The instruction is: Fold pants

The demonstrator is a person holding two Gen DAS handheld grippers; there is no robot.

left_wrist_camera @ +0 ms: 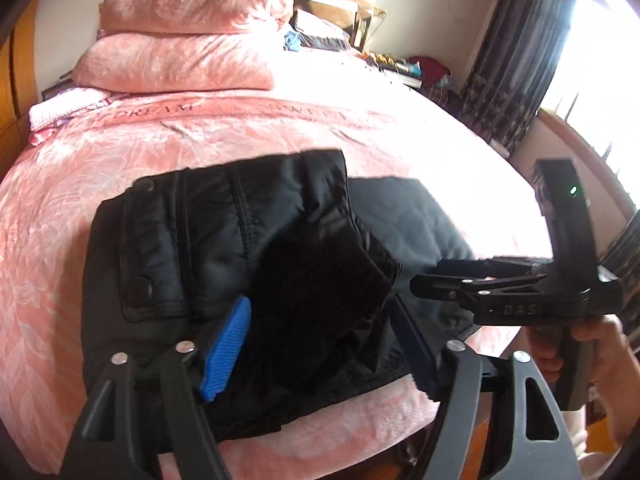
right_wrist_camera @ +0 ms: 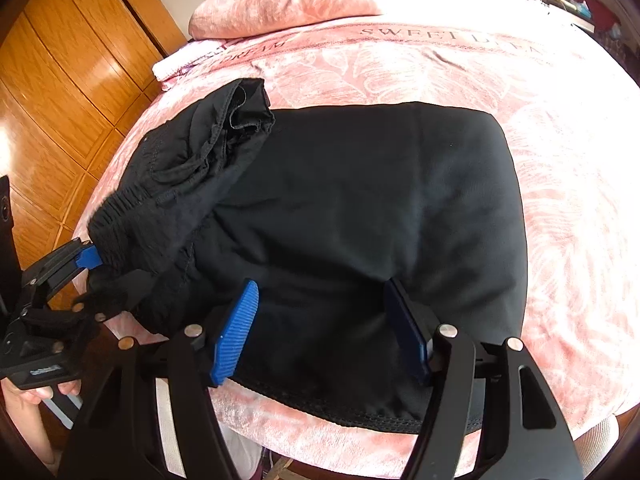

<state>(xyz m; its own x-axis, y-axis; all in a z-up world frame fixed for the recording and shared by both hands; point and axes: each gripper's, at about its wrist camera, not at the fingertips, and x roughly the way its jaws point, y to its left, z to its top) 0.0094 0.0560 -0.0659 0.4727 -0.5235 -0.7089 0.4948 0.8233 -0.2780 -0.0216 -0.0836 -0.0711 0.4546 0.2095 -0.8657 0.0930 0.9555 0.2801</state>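
Black pants [left_wrist_camera: 224, 232] lie folded on a pink bedspread [left_wrist_camera: 80, 184]. Their waistband end with a zip and snaps is doubled over the legs. My left gripper [left_wrist_camera: 320, 346] stands open near the bed's front edge, and a dark ribbed flap of the pants lies loose between its blue pads [left_wrist_camera: 226, 344]. The right wrist view shows the pants [right_wrist_camera: 360, 208] as a broad flat panel with the bunched waistband at the left. My right gripper [right_wrist_camera: 322, 332] is open over the hem side, pads apart above flat cloth. The left gripper [right_wrist_camera: 94, 280] sits at the ribbed waistband's corner.
Two pink pillows [left_wrist_camera: 180, 48] are stacked at the head of the bed. A wooden wardrobe [right_wrist_camera: 60, 80] stands to the left, dark curtains [left_wrist_camera: 516, 64] and a bright window to the right. Clutter lines the headboard shelf [left_wrist_camera: 320, 28]. A hand [left_wrist_camera: 600, 356] holds the right gripper [left_wrist_camera: 424, 280].
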